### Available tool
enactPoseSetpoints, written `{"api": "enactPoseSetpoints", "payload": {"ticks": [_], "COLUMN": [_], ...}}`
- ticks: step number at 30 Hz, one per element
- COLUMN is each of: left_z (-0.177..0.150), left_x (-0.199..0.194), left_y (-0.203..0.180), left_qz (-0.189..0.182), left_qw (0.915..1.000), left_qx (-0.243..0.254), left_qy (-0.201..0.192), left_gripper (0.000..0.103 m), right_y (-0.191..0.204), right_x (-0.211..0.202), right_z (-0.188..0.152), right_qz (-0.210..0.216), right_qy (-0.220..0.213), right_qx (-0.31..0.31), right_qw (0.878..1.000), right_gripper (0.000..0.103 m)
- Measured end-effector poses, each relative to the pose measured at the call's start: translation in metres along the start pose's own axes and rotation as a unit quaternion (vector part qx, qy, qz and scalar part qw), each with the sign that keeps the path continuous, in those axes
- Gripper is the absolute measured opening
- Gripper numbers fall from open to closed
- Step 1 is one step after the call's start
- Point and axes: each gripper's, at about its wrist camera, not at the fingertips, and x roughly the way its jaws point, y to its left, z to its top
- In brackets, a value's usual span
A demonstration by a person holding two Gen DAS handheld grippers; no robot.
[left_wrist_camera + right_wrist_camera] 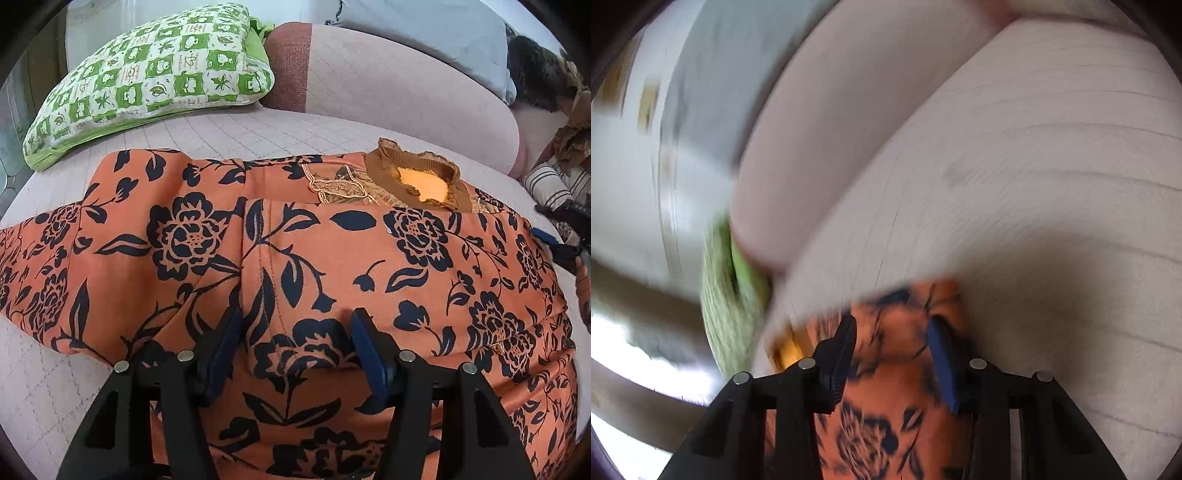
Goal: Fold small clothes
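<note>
Folding has barely begun: your orange floral top [332,258] lies mostly spread on the sofa [406,96] (one sleeve turned in), the left gripper [295,332] and right gripper [892,332] fingers apart over the cloth, pinching nothing.

Cushion [155,77]: green-and-white patterned, propped at the back left of the seat.
Sofa [388,96]: covered in pale pink quilting.
Striped fabric [546,184]: seen at the right edge.
</note>
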Motion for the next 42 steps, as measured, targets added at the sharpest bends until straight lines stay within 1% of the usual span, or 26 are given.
{"api": "enactPoseSetpoints", "payload": {"ticks": [2, 3, 5, 6, 8, 9, 12, 13, 14, 15, 16, 17, 18, 20, 21, 22, 26, 28, 30, 33, 36, 38, 39, 40, 41, 42], "left_z": [0.000, 0.000, 0.000, 0.001, 0.001, 0.002, 0.003, 0.001, -0.002, -0.005, -0.008, -0.012, -0.016, -0.027, -0.029, -0.034, -0.038, -0.035, -0.029, -0.015, -0.012, -0.009, -0.004, -0.001, 0.003, 0.006], "left_x": [0.001, 0.001, -0.001, -0.004, -0.016, -0.027, -0.062, -0.074, -0.085, -0.094, -0.101, -0.105, -0.108, -0.113, -0.114, -0.114, -0.104, -0.095, -0.089, -0.080, -0.070, -0.068, -0.066, -0.064, -0.060, -0.055], "left_y": [-0.002, -0.004, -0.005, -0.003, 0.005, 0.011, 0.034, 0.047, 0.064, 0.082, 0.099, 0.118, 0.139, 0.190, 0.205, 0.232, 0.301, 0.333, 0.351, 0.365, 0.371, 0.369, 0.367, 0.365, 0.366, 0.368], "left_qz": [0.002, 0.005, 0.004, 0.000, -0.007, -0.008, -0.003, 0.001, 0.008, 0.012, 0.015, 0.019, 0.018, 0.007, 0.007, 0.008, 0.000, 0.008, 0.015, 0.016, 0.048, 0.065, 0.082, 0.104, 0.136, 0.140], "left_qw": [1.0000, 1.0000, 0.9999, 1.0000, 0.9999, 0.9997, 0.9973, 0.9955, 0.9925, 0.9885, 0.9839, 0.9787, 0.9726, 0.9540, 0.9486, 0.9367, 0.9032, 0.8879, 0.8815, 0.8830, 0.8736, 0.8739, 0.8731, 0.8723, 0.8726, 0.8721], "left_qx": [0.004, 0.008, 0.011, 0.006, -0.012, -0.024, -0.059, -0.077, -0.105, -0.134, -0.161, -0.191, -0.222, -0.294, -0.311, -0.344, -0.424, -0.455, -0.467, -0.463, -0.480, -0.477, -0.476, -0.475, -0.468, -0.469], "left_qy": [0.000, 0.000, 0.002, 0.006, 0.004, -0.006, -0.044, -0.054, -0.062, -0.069, -0.075, -0.074, -0.066, -0.060, -0.061, -0.062, -0.067, -0.066, -0.068, -0.073, -0.067, -0.070, -0.064, -0.052, -0.030, -0.019], "left_gripper": [0.066, 0.068, 0.068, 0.068, 0.067, 0.068, 0.068, 0.068, 0.069, 0.070, 0.070, 0.070, 0.070, 0.070, 0.070, 0.070, 0.070, 0.070, 0.070, 0.070, 0.070, 0.070, 0.063, 0.049, 0.002, 0.005], "right_y": [0.012, 0.020, 0.024, 0.016, 0.019, 0.033, 0.083, 0.094, 0.092, 0.093, 0.084, 0.073, 0.072, 0.082, 0.099, 0.106, 0.124, 0.115, 0.104, 0.087, 0.093, 0.097, 0.096, 0.095, 0.092, 0.091], "right_x": [-0.002, 0.003, 0.021, 0.022, 0.011, 0.003, -0.020, -0.022, -0.032, -0.030, -0.020, -0.013, -0.012, -0.033, -0.046, -0.052, -0.068, -0.093, -0.109, -0.127, -0.124, -0.123, -0.122, -0.121, -0.120, -0.120], "right_z": [-0.005, -0.008, -0.012, -0.009, -0.013, -0.018, -0.061, -0.077, -0.085, -0.102, -0.119, -0.127, -0.131, -0.140, -0.154, -0.159, -0.192, -0.202, -0.213, -0.216, -0.219, -0.220, -0.219, -0.219, -0.219, -0.218], "right_qz": [0.027, 0.044, 0.011, 0.012, -0.017, -0.044, 0.002, 0.009, 0.008, -0.010, -0.054, -0.094, -0.095, -0.109, -0.125, -0.123, -0.105, -0.109, -0.109, -0.116, -0.114, -0.107, -0.105, -0.105, -0.107, -0.108], "right_qy": [0.013, 0.032, 0.063, 0.064, 0.020, 0.002, 0.041, 0.058, 0.076, 0.094, 0.120, 0.138, 0.132, 0.082, 0.046, 0.035, 0.018, -0.002, -0.017, -0.025, -0.027, -0.032, -0.031, -0.028, -0.024, -0.023], "right_qx": [-0.017, -0.034, -0.057, -0.039, -0.013, -0.041, -0.139, -0.165, -0.187, -0.208, -0.217, -0.212, -0.207, -0.222, -0.260, -0.283, -0.341, -0.357, -0.366, -0.373, -0.392, -0.397, -0.397, -0.395, -0.394, -0.392], "right_qw": [0.999, 0.998, 0.996, 0.997, 1.000, 0.998, 0.990, 0.984, 0.979, 0.974, 0.967, 0.963, 0.965, 0.965, 0.956, 0.951, 0.934, 0.928, 0.924, 0.920, 0.912, 0.911, 0.911, 0.912, 0.913, 0.913], "right_gripper": [0.068, 0.068, 0.064, 0.060, 0.060, 0.060, 0.068, 0.074, 0.074, 0.075, 0.074, 0.067, 0.066, 0.068, 0.068, 0.068, 0.068, 0.068, 0.068, 0.068, 0.068, 0.068, 0.068, 0.068, 0.068, 0.068]}}
